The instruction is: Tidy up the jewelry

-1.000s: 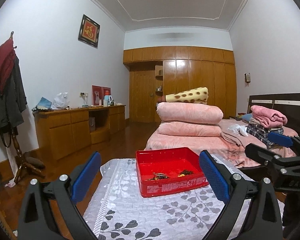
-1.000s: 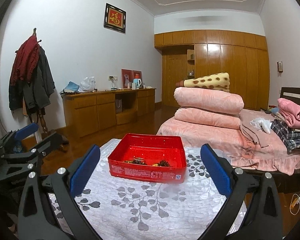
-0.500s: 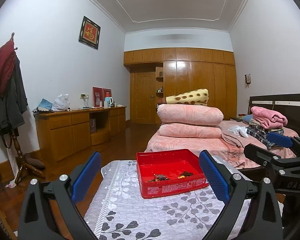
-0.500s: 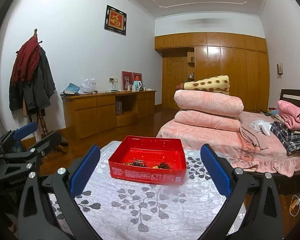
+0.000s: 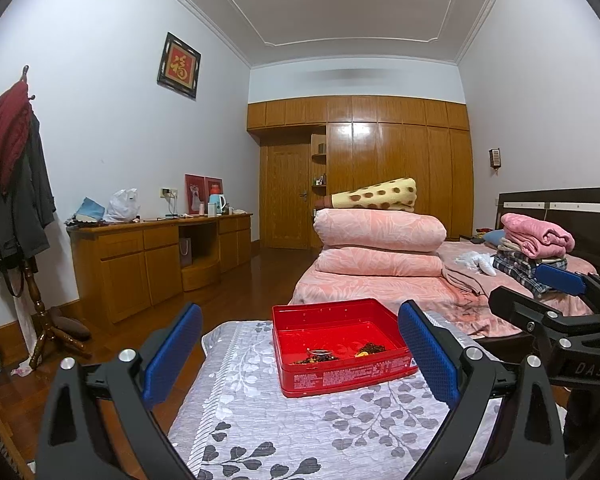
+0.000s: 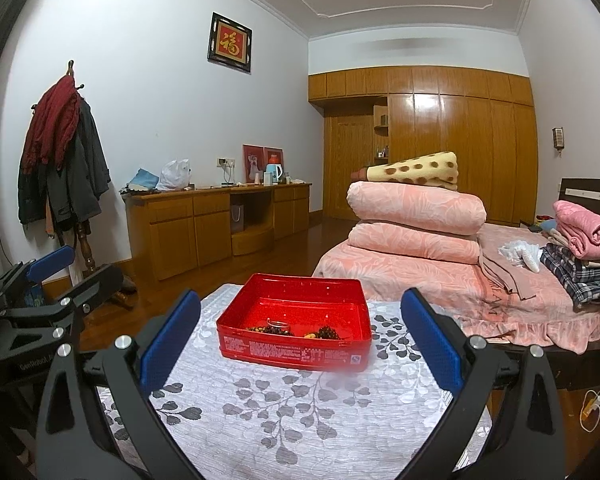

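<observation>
A shallow red tin box (image 5: pixel 342 378) (image 6: pixel 292 350) sits on a table under a white cloth with grey leaves (image 5: pixel 284 428) (image 6: pixel 284 408). Inside lie dark bead strings (image 5: pixel 370 348) (image 6: pixel 328 333), a silver ring-shaped piece (image 5: pixel 318 353) (image 6: pixel 278 325) and something small and yellow (image 5: pixel 362 355). My left gripper (image 5: pixel 300 354) is open, held short of the box with nothing between its blue pads. My right gripper (image 6: pixel 300 344) is open too, also short of the box. Each gripper shows at the edge of the other's view.
Behind the table stands a bed (image 5: pixel 380 288) with stacked pink quilts and folded clothes (image 6: pixel 584 240). A wooden sideboard (image 5: pixel 156 256) runs along the left wall. A coat rack (image 5: pixel 16 208) with hanging coats is at the far left. Wooden floor lies between.
Both views have tilted up slightly, so the box sits lower in frame. The grippers stay open and the box has not moved.
</observation>
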Action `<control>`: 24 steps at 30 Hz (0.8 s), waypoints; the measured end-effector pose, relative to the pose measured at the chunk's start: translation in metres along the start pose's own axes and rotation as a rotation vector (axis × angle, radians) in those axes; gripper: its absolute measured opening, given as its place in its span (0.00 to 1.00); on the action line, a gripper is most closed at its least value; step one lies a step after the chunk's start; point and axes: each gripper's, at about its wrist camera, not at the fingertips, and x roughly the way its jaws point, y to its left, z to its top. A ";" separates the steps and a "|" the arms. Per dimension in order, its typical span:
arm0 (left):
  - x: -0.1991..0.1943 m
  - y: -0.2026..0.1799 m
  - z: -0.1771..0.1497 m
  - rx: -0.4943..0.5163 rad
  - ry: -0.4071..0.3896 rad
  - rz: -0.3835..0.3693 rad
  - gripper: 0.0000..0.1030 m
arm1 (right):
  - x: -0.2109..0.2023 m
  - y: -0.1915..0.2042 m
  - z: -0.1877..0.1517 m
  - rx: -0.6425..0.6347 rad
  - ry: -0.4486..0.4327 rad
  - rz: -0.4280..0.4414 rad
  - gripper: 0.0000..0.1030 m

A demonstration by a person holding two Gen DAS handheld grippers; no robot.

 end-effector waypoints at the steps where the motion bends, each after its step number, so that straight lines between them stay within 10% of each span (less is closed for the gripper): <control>1: 0.000 0.000 0.000 -0.001 0.000 -0.001 0.93 | 0.000 0.000 0.000 0.001 -0.001 0.000 0.95; 24: -0.002 0.000 0.002 -0.005 -0.002 -0.002 0.94 | -0.001 0.000 0.000 -0.001 -0.002 0.001 0.95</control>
